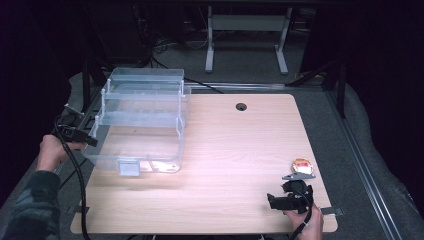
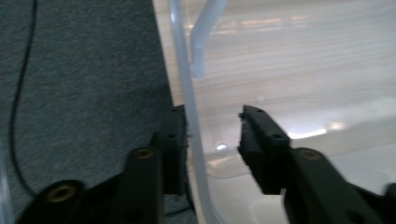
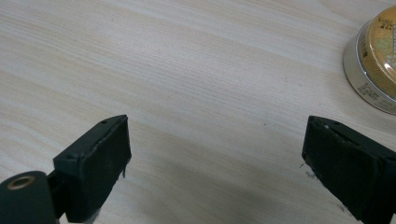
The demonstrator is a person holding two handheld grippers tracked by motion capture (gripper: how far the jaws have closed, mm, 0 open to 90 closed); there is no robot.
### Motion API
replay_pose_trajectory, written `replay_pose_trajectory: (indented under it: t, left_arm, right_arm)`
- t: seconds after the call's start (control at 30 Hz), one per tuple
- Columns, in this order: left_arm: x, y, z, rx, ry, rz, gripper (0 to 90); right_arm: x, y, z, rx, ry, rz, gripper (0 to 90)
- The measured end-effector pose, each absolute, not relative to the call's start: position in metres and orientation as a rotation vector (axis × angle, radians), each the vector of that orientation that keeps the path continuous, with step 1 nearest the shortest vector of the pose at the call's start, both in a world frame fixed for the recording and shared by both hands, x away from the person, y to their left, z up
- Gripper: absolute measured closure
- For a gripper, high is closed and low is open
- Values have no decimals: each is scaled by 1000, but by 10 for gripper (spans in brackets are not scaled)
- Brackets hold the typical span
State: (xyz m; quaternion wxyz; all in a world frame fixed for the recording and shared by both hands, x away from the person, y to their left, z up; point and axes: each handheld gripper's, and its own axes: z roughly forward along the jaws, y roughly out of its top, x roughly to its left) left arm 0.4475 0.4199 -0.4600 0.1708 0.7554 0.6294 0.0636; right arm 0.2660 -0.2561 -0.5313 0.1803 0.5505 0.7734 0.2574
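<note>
The left gripper [image 2: 212, 135] straddles the clear plastic bin's wall [image 2: 187, 93], one pad touching it. The right gripper [image 3: 215, 154] gapes wide beside a round tin [image 3: 373, 65].

Looks like a lab or recording studio rather than a home. Dark all round, with light falling only on a pale wooden desk top [image 1: 240, 150] with a cable hole [image 1: 241, 106] at its far edge. Grey carpet [image 1: 340, 130] underneath, metal rails [image 1: 360, 165] along the right side, loose cables [image 1: 170, 47] on the floor beyond, and the grey steel legs of another bench [image 1: 247, 35] at the far end.
</note>
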Motion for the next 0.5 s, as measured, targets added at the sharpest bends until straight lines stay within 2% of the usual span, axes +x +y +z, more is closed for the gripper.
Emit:
replay_pose_trajectory:
  t: [0.17,0.5]
  left_arm:
    - [447,420,-461,2167,1803,226,815]
    - [447,418,-460,2216,1752,211,818]
  right_arm:
    - [266,-256,-532,1554,2186,725,72]
    - [267,-256,-533,1562,2189,709,75]
